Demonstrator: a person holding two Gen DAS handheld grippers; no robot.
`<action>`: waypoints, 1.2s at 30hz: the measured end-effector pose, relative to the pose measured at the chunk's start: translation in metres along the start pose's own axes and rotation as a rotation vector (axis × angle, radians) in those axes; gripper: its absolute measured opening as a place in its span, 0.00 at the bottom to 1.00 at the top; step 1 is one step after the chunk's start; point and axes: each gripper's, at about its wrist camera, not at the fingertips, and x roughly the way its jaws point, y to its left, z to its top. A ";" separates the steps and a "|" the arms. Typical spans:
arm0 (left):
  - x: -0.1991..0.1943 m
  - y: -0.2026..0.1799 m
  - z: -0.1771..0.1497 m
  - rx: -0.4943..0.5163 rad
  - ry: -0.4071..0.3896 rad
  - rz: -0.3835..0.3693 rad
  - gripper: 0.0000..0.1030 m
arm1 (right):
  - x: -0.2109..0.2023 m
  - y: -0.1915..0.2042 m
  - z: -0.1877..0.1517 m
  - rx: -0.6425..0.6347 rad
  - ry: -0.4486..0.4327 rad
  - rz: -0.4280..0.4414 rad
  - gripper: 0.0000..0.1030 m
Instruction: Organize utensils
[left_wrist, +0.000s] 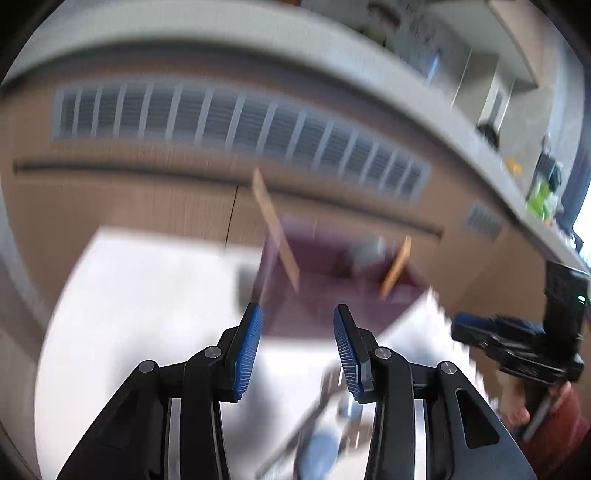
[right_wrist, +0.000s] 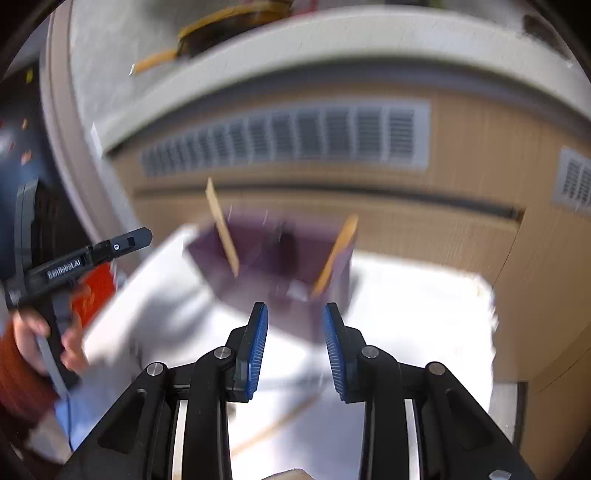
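Pretty blurry, but both the left gripper (left_wrist: 297, 345) and right gripper (right_wrist: 295, 345) are seen with fingers spread wide, nothing held. Purple organizer (left_wrist: 325, 273) is found dead ahead at the table's (right_wrist: 406, 314) far edge; utensils (left_wrist: 314, 424) lie below, nearer the left.

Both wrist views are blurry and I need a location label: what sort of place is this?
Probably a home kitchen: a grey countertop over wood cabinet fronts with vent grilles, and a white table.

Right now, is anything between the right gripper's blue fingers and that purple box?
In the right wrist view, only bare white table separates the right gripper from the purple box; both are blurred.
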 end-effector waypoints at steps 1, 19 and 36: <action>0.000 0.004 -0.012 -0.005 0.040 0.012 0.40 | 0.012 0.006 -0.008 -0.014 0.042 -0.012 0.28; -0.016 0.046 -0.080 -0.128 0.206 0.023 0.40 | 0.088 0.007 -0.046 -0.004 0.269 -0.061 0.13; 0.009 0.016 -0.098 -0.062 0.336 -0.083 0.40 | 0.057 0.071 -0.088 -0.162 0.295 0.005 0.21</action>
